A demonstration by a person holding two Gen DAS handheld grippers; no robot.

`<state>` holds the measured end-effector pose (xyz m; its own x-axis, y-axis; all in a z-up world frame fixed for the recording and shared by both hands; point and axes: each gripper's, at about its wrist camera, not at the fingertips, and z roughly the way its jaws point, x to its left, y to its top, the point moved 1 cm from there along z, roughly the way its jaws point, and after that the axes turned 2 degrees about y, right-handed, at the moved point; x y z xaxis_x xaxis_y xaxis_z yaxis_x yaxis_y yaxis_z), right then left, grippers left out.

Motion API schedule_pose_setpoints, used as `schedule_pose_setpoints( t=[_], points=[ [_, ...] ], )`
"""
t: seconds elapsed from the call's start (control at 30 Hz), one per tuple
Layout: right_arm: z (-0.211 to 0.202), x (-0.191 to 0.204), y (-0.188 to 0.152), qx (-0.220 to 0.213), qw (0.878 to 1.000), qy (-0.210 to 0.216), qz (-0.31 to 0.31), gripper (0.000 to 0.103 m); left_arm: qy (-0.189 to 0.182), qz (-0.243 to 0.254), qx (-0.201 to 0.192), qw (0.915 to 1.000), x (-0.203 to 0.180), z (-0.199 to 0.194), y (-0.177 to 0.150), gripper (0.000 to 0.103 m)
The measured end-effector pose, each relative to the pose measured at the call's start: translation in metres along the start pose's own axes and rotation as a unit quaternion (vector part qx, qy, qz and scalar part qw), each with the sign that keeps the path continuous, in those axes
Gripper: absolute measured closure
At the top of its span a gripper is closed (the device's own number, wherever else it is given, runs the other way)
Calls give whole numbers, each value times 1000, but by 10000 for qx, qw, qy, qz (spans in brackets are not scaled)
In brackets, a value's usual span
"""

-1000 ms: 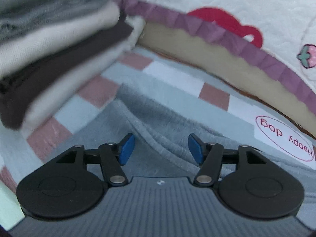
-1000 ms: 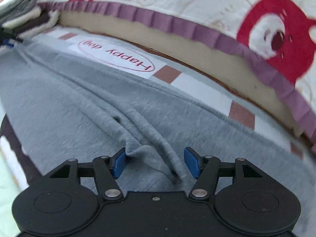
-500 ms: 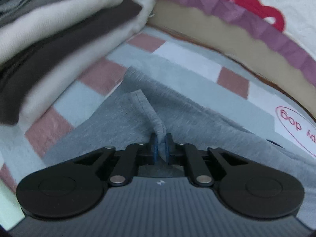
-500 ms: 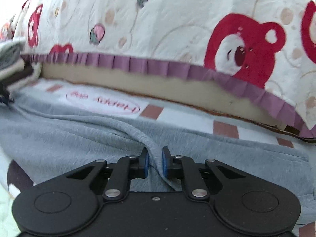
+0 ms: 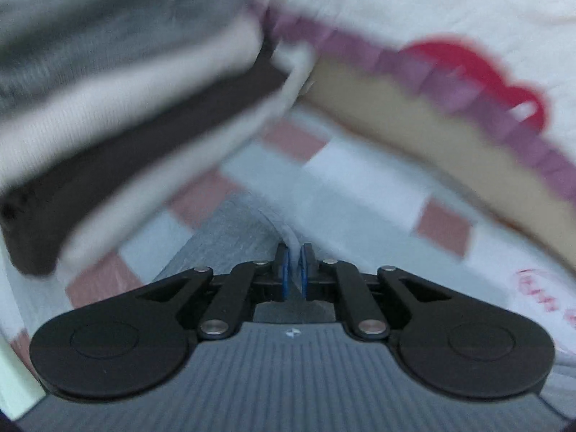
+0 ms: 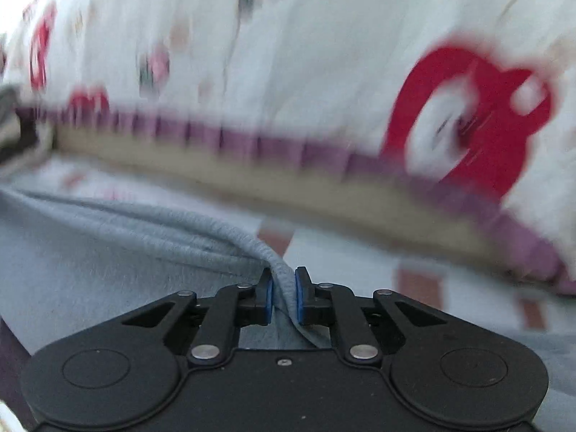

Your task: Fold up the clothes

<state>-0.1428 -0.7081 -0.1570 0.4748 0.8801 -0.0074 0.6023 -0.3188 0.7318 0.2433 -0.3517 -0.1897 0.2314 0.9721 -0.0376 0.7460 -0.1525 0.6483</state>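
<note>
The grey garment [image 6: 108,259] lies spread on a checked sheet [image 5: 360,194] of pink, white and pale blue squares, soft knit with a ribbed, rolled edge. The right gripper [image 6: 283,293] is clamped on a raised fold of that edge, the cloth pinched between its blue pads. The left gripper [image 5: 293,273] is likewise closed on a thin pleat of the garment at its far corner. Just left of it, close above the sheet, sits a stack of folded clothes [image 5: 126,108] in grey, cream and dark brown layers. Along the far side runs a quilted cover [image 6: 288,54] printed with red bears, edged by a pleated purple frill [image 6: 252,144] over a tan band. Both views are blurred.
</note>
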Motion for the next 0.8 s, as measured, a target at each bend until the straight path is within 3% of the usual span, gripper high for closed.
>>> schedule_pose_setpoints(
  t=[0.07, 0.13, 0.17, 0.2, 0.47, 0.57, 0.67, 0.77, 0.8],
  points=[
    [23, -12, 0, 496, 9981, 196, 321, 90, 126, 246, -204, 9994, 0, 3, -7, 91],
    [28, -22, -1, 560, 9960, 350, 597, 88, 143, 359, -360, 9986, 7, -1, -13, 79],
    [24, -23, -3, 483, 9958, 414, 661, 88, 141, 393, -415, 9983, 10, -4, -15, 70],
    [17, -22, -5, 365, 9959, 474, 680, 87, 110, 417, -451, 9980, 15, -7, -17, 68],
    [-51, -9, -26, -473, 9915, 917, 789, 89, -497, 721, -949, 9916, 39, -52, -28, 58],
    [-47, -17, -19, -100, 9919, 949, 838, 89, -710, 945, -891, 9890, 33, -53, -31, 58],
    [-37, -27, -9, 353, 9906, 966, 897, 90, -676, 989, -824, 9894, 23, -45, -36, 56],
    [-27, -37, 1, 806, 9873, 980, 953, 89, -368, 1012, -711, 9916, 12, -28, -35, 56],
    [-24, -40, 5, 956, 9858, 985, 972, 84, -195, 1059, -681, 9919, 8, -22, -34, 56]
  ],
)
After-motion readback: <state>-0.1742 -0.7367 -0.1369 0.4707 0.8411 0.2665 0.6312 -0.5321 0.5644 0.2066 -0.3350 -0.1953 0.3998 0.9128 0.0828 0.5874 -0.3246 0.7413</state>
